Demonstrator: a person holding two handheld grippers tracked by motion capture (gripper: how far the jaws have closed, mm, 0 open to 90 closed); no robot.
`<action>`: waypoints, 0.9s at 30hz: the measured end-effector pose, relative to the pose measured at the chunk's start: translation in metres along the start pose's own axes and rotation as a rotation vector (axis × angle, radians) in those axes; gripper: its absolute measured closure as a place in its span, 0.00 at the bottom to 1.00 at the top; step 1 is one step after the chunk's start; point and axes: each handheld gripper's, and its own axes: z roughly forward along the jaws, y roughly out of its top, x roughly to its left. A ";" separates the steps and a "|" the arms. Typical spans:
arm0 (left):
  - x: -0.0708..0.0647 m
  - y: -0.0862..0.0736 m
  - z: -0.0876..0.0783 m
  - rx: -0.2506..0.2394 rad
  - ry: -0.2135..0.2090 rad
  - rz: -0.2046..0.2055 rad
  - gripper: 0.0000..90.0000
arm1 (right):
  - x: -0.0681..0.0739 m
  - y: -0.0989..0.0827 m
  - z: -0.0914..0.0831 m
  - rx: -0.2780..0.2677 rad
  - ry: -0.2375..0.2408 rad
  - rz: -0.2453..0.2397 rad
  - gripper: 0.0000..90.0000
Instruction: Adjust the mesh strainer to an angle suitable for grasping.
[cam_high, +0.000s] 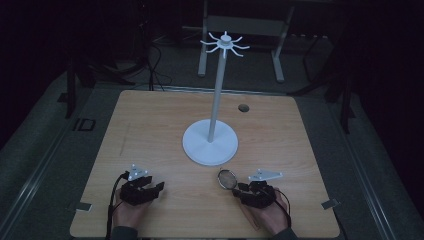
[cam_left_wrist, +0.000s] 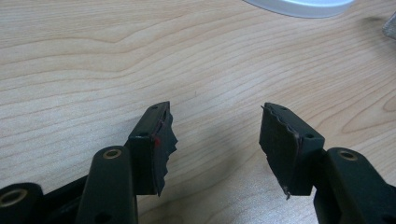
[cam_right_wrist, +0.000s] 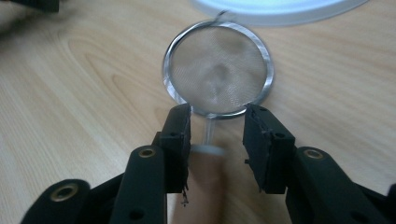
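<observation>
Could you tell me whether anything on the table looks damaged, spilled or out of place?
Only minor wear: the black pad lining on the left hand-held gripper looks frayed and ragged at its edges. The mesh strainer lies flat beside the white stand's base, between the right hand-held gripper jaws. Nothing spilled.

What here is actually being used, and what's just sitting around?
In use: strainer, right gripper astride its handle, open; probably the hook stand.

Just there: left gripper, open over bare table; table's hole; frame behind.

A small round mesh strainer (cam_right_wrist: 218, 73) (metal-rimmed) was laid flat, its handle lying between the right gripper's (cam_right_wrist: 217, 135) parted jaws.
</observation>
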 end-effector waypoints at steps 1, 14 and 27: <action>0.000 0.000 0.000 0.000 0.002 0.000 0.49 | 0.001 0.000 0.002 0.009 0.003 -0.004 0.70; 0.000 0.000 0.000 0.002 0.007 0.001 0.49 | 0.025 0.023 0.033 0.063 0.068 -0.200 0.78; 0.000 0.000 -0.003 -0.022 0.004 0.004 0.49 | 0.056 0.036 0.059 0.137 0.134 -0.421 0.62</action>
